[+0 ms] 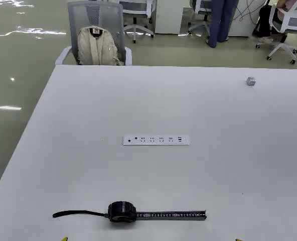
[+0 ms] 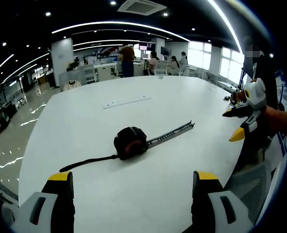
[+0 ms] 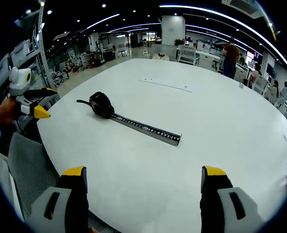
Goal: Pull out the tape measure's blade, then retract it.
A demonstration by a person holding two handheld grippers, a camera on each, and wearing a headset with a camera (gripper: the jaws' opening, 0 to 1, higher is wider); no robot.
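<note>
Presently, nearest: left gripper (image 2: 133, 177) and right gripper (image 3: 143, 171), each with jaws spread wide and nothing between them, poised over the near part of the table (image 1: 239, 165). Ahead of and between them: tape measure (image 1: 121, 211), case (image 2: 130, 142) lying on the white top, blade (image 3: 146, 128) already out toward the right gripper's side, strap (image 1: 78, 213) trailing toward the left gripper's (lock state not discernible). Likely hazards are the unheld case skidding when the blade is tugged, or the blade whipping back if released unbraked. Beyond it: power strip (image 1: 156, 140), then a chair (image 1: 96, 40) past the far edge.
</note>
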